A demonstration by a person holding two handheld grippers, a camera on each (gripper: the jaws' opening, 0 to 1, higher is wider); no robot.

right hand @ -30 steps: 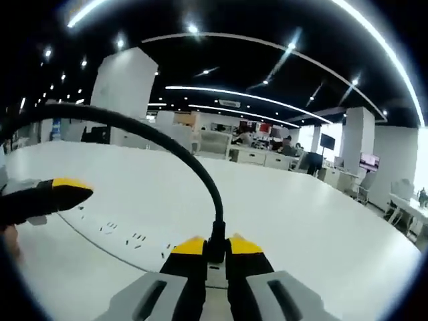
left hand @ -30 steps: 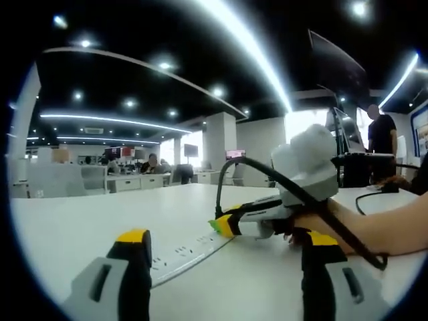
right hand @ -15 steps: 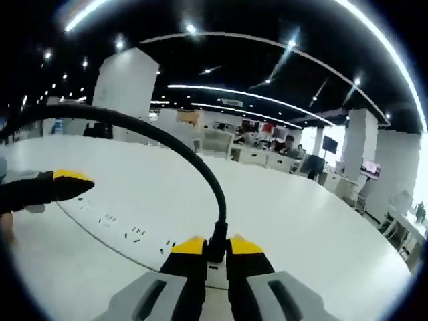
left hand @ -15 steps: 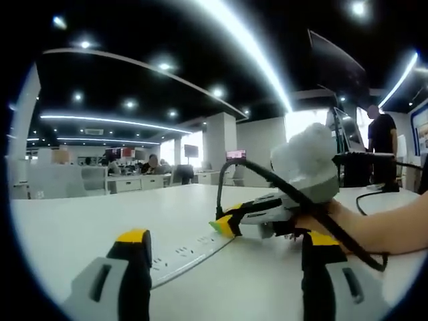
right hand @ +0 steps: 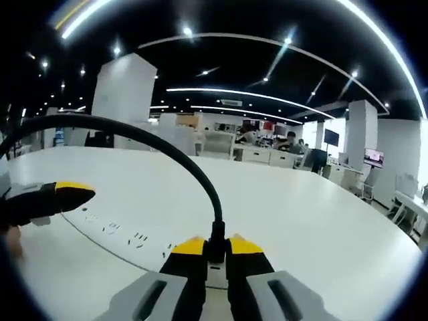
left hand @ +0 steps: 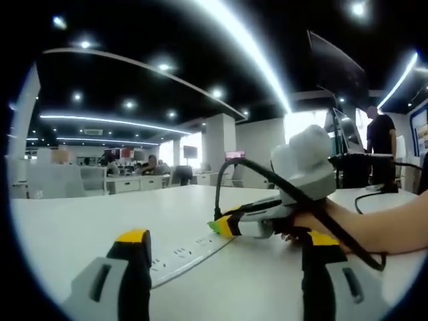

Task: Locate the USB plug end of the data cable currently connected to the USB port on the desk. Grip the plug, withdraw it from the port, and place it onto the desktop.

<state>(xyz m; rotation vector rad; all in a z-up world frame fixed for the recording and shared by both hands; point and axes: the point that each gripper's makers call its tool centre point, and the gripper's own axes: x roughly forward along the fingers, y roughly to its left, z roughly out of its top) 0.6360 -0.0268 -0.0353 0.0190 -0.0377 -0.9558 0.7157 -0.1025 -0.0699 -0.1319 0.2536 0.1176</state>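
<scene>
Right gripper view: the right gripper pinches the plug to withdraw it from the power strip; the left gripper, jaws apart, waits near.

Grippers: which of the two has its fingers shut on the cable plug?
The right gripper: its yellow-tipped fingers pinch the black plug at the power strip. The left gripper stands wide open, holding nothing.

right gripper dipped slightly back toward the power strip after a small lift at 0.5 s. its camera rolled a little. usb plug possibly marginally higher; hard to tell.
</scene>
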